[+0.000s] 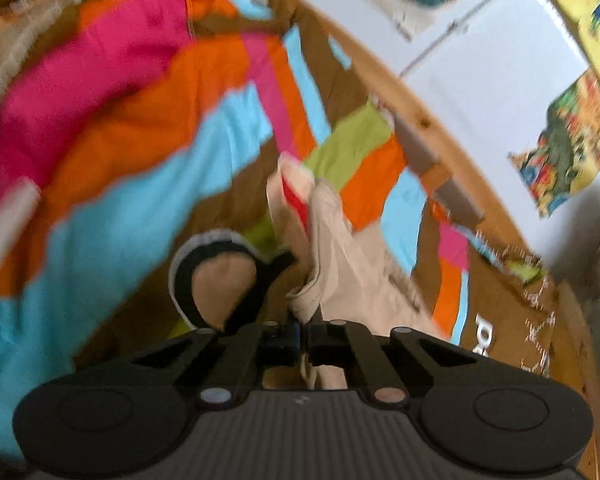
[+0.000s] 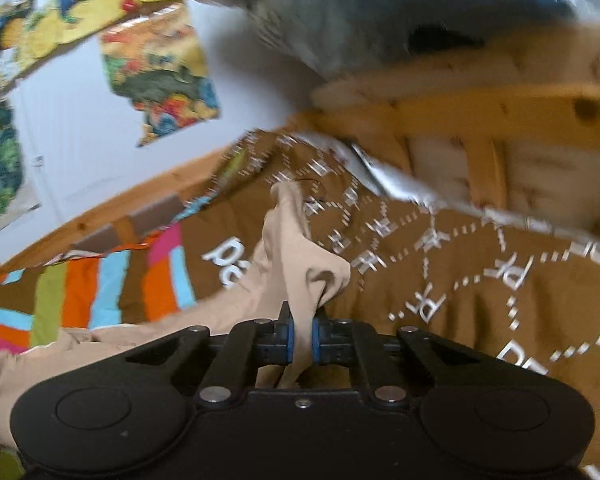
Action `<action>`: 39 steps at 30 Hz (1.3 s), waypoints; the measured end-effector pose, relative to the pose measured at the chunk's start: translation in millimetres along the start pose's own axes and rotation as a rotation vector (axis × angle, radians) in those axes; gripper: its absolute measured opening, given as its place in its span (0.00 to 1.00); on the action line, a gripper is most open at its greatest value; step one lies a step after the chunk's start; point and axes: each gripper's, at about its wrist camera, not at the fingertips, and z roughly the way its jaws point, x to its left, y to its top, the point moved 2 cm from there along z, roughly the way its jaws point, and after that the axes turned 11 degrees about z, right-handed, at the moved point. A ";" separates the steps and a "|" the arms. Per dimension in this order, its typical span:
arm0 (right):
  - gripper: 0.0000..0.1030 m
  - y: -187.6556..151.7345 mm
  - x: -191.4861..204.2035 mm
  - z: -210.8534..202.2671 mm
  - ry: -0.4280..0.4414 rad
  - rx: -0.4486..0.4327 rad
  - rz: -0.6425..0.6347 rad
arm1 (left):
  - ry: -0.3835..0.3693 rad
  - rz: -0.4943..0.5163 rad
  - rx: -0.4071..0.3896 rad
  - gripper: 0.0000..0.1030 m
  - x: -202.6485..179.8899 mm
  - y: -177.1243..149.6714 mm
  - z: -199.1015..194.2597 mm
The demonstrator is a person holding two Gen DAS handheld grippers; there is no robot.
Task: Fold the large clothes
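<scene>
Both hand-held grippers clamped on the beige garment (image 2: 296, 264), lifted above the bed's patchwork cover (image 1: 148, 128). Left hand-held gripper (image 1: 304, 320): jaws closed, thin bunch of cloth pinched, black-trimmed part (image 1: 220, 276) hanging just beside. Right hand-held gripper (image 2: 303, 334): blue pads (image 2: 288, 340) nearly together on a narrow fold, rest trailing down-left onto the cover. Heavy motion blur in both views. Risks, judged: narrow pinch slipping out under a fast swing; uneven corners giving a skewed fold; trailing cloth dragging and bunching on the rumpled cover. Wooden bed frame (image 2: 460, 104) near on the right, possible snag.
</scene>
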 end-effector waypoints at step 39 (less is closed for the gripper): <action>0.99 -137.8 138.2 82.7 0.088 0.126 -0.611 | 0.055 -0.003 0.245 0.51 19.5 -30.4 53.4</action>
